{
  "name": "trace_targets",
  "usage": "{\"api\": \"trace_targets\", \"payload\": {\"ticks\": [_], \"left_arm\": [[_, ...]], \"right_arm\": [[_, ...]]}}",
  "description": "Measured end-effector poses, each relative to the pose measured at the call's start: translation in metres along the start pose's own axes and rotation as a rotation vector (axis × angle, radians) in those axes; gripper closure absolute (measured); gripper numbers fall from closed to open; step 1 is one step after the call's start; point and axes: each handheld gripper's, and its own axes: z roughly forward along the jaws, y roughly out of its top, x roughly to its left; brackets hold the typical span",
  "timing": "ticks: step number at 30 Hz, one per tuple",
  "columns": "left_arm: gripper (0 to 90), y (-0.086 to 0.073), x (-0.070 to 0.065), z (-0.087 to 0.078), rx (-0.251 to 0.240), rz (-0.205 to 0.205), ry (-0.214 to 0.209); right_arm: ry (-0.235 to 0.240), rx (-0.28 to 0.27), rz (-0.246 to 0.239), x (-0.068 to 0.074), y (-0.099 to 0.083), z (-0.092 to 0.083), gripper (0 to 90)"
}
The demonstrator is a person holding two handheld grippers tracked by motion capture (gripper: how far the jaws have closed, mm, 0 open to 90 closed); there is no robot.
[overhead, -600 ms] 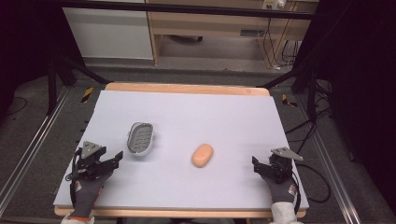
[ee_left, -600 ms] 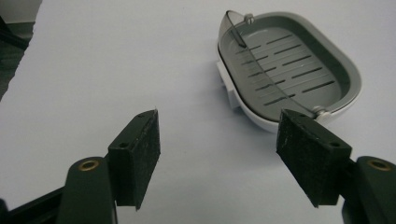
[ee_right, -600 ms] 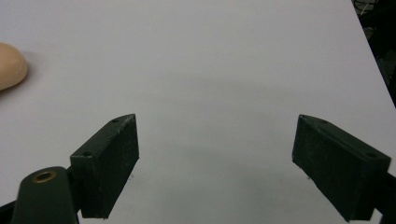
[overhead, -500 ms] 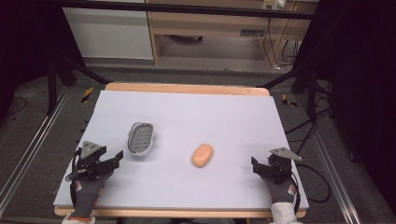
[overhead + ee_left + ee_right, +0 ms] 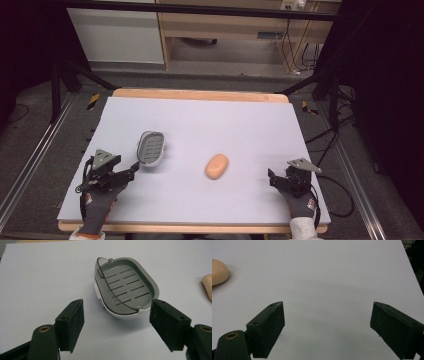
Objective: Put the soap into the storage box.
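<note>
A worktop [image 5: 200, 120] with a pale lilac-white top and a wooden rim carries two things. A grey soap dish [image 5: 151, 148] with a slotted insert lies at about 9 o'clock from the worktop's middle, its smoky lid standing open along one long edge. A peach soap bar [image 5: 217, 166] lies on the bare surface at about 4 o'clock from the dish, well apart from it.

The left claw [image 5: 134, 167] rests low at the worktop's 8 o'clock corner, held by a gloved hand [image 5: 97, 200]. Its jaws are spread wide and hold nothing; their tips lie just at 6 o'clock of the dish. In the left gripper view the dish [image 5: 126, 286] sits just beyond the parted jaws, clear of both pads, and the bar's end [image 5: 208, 286] shows at 3 o'clock.

The right claw [image 5: 274, 178] rests at the worktop's 4 o'clock corner in the other gloved hand [image 5: 301, 202], released, jaws wide apart over bare surface. It points toward the bar from 3 o'clock, well apart from it. In the right gripper view the bar [image 5: 219, 272] lies at 10 o'clock, far from the jaws
</note>
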Motion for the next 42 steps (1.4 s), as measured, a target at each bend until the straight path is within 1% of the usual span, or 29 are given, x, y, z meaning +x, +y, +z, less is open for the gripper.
{"api": "trace_targets", "payload": {"ticks": [1,2,7,8,10,13,16,23,25,26,27,29,33,36,41,42], "left_arm": [[27.1,0.001,-0.001,-0.001,-0.001,-0.002,-0.004],[27.1,0.003,-0.001,-0.002,-0.004,0.008,-0.005],[26.3,0.008,-0.006,-0.005,-0.014,0.019,-0.015],[26.3,0.008,-0.008,-0.005,-0.015,0.014,-0.023],[26.4,0.01,-0.009,-0.006,-0.019,0.019,-0.023],[26.5,0.013,-0.014,-0.005,-0.014,0.037,-0.021],[26.4,0.016,-0.02,-0.004,-0.013,0.057,-0.025],[26.4,0.023,-0.029,0.001,-0.012,0.077,-0.032],[26.4,0.026,-0.031,0.002,-0.013,0.081,-0.042],[26.4,0.028,-0.033,0.002,-0.012,0.086,-0.039],[26.4,0.03,-0.035,0.003,-0.014,0.088,-0.049],[26.4,0.033,-0.038,0.004,-0.015,0.095,-0.055],[26.5,0.039,-0.047,0.007,0.001,0.12,-0.066],[26.5,0.044,-0.054,0.008,0.003,0.136,-0.079],[26.4,0.051,-0.064,0.012,0.011,0.156,-0.089],[26.4,0.052,-0.067,0.013,0.011,0.155,-0.096]], "right_arm": [[-0.002,-0.004,0.001,0.0,0.0,0.0,12.5],[-0.002,-0.006,0.001,0.0,0.0,-0.001,12.4],[-0.01,-0.011,-0.008,0.001,0.001,-0.001,12.4],[-0.008,-0.012,-0.007,0.001,0.001,-0.001,12.5],[-0.012,-0.014,-0.011,0.001,0.002,-0.001,12.5],[-0.021,-0.024,-0.013,0.002,0.002,-0.002,12.5],[-0.014,-0.019,-0.008,0.001,0.002,-0.001,12.5],[-0.013,-0.014,-0.001,0.001,0.001,-0.001,11.5],[-0.013,-0.014,0.001,0.0,0.001,-0.001,11.5],[-0.012,-0.014,0.0,0.001,0.001,-0.001,11.5],[-0.012,-0.014,0.0,0.001,0.001,-0.001,11.5],[-0.011,-0.013,-0.002,0.001,0.001,-0.001,11.1],[-0.016,-0.012,-0.005,0.002,0.001,-0.001,10.8],[-0.017,-0.013,-0.005,0.002,0.002,-0.001,10.5],[-0.018,-0.011,-0.01,0.003,0.002,-0.001,10.3],[-0.017,-0.011,-0.01,0.003,0.002,-0.001,10.1]]}}
